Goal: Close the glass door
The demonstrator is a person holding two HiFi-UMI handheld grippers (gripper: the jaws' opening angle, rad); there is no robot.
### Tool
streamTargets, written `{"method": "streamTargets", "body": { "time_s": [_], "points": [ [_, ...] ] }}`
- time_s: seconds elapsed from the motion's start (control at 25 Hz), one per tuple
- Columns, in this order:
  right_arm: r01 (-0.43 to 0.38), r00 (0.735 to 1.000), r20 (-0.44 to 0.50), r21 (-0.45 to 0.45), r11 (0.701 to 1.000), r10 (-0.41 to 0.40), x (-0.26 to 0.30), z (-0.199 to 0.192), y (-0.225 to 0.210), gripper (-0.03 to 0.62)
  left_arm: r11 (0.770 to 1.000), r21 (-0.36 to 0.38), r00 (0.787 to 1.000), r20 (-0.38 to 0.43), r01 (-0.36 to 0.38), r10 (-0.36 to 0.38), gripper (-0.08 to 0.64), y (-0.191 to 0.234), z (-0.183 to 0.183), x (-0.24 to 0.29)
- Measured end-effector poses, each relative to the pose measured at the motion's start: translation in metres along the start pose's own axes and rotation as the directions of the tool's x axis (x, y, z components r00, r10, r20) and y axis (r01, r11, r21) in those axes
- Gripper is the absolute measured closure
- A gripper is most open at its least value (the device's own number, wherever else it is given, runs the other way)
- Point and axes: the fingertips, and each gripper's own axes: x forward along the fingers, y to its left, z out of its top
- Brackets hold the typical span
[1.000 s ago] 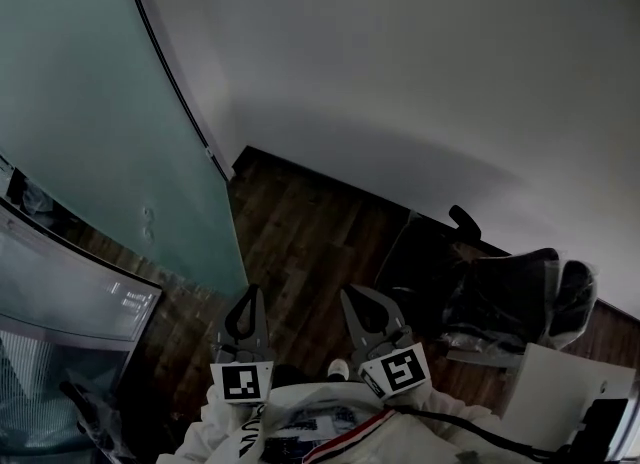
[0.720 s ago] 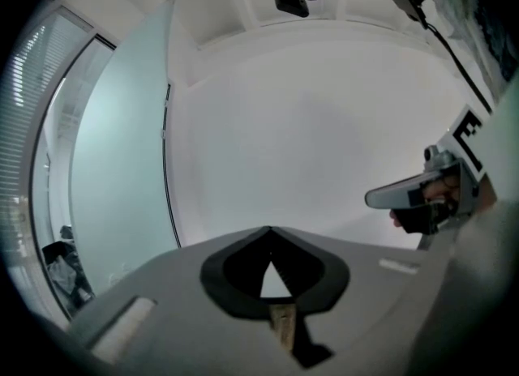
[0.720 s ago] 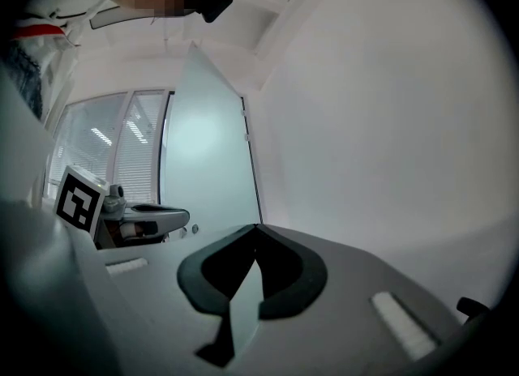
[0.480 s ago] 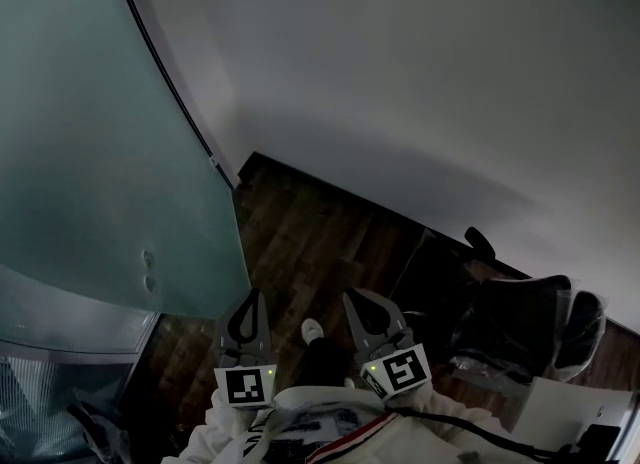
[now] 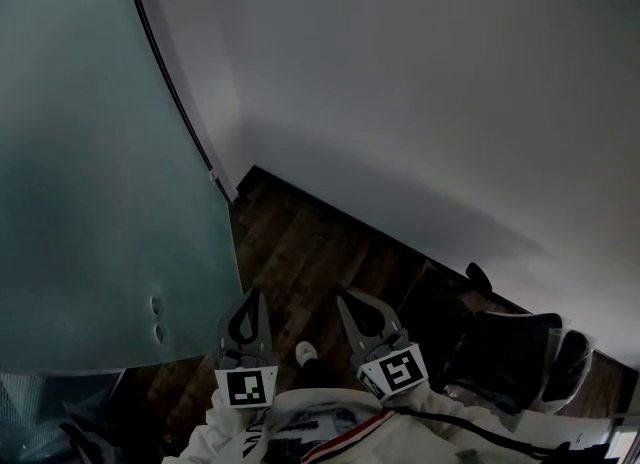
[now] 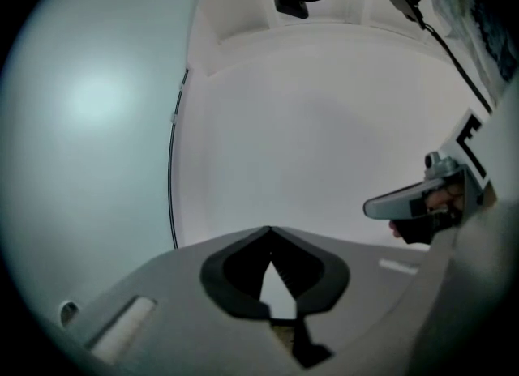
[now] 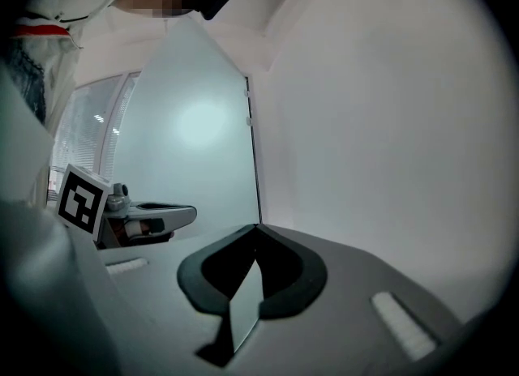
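Your left tool (image 5: 249, 300) and right tool (image 5: 346, 298) sit at lower centre, jaws together and holding nothing. The glass door (image 5: 90, 172) fills the frame's left.

I lose the glass door (image 5: 90, 172) past the left and top edges of the head view, and its frosted pane hides whatever stands behind it. Two round fittings (image 5: 157, 318) low on it are too small to identify. The dark chair (image 5: 500, 352) is dim, and its lower right part is cut off. A shoe (image 5: 307, 354) shows only partly above my white clothing (image 5: 330, 417)
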Motion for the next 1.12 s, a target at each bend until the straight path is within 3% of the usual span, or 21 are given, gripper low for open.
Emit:
{"method": "streamTargets", "body": {
  "time_s": [0.44, 0.72, 0.84, 0.96, 1.04, 1.12],
  "points": [
    [-0.028, 0.999, -0.031, 0.052, 0.998, 0.030, 0.066, -0.006, -0.009, 0.587, 0.992, -0.034, 0.992, -0.038, -0.123, 0.122, 0.558, 0.058, -0.026, 0.009],
    [-0.213, 0.974, -0.064, 0.045, 0.976, 0.216, 0.125, -0.006, 0.003, 0.587, 0.960, -0.029, 0.957, -0.084, -0.280, 0.277, 0.558, 0.089, -0.035, 0.016],
    [-0.329, 0.941, -0.075, 0.037, 0.944, 0.331, 0.158, -0.003, 0.020, 0.588, 0.935, 0.002, 0.931, -0.083, -0.355, 0.354, 0.558, 0.106, -0.026, 0.019],
    [-0.466, 0.880, -0.088, 0.037, 0.884, 0.467, 0.187, -0.002, 0.040, 0.586, 0.894, 0.073, 0.890, -0.090, -0.442, 0.447, 0.558, 0.120, -0.019, 0.016],
    [-0.549, 0.829, -0.103, 0.042, 0.835, 0.550, 0.199, -0.005, 0.057, 0.588, 0.847, 0.025, 0.841, -0.110, -0.531, 0.530, 0.558, 0.127, -0.023, 0.006],
    [-0.637, 0.761, -0.121, 0.044, 0.769, 0.637, 0.208, -0.011, 0.076, 0.588, 0.799, 0.042, 0.790, -0.124, -0.600, 0.600, 0.558, 0.134, -0.023, -0.006]
  ]
}}
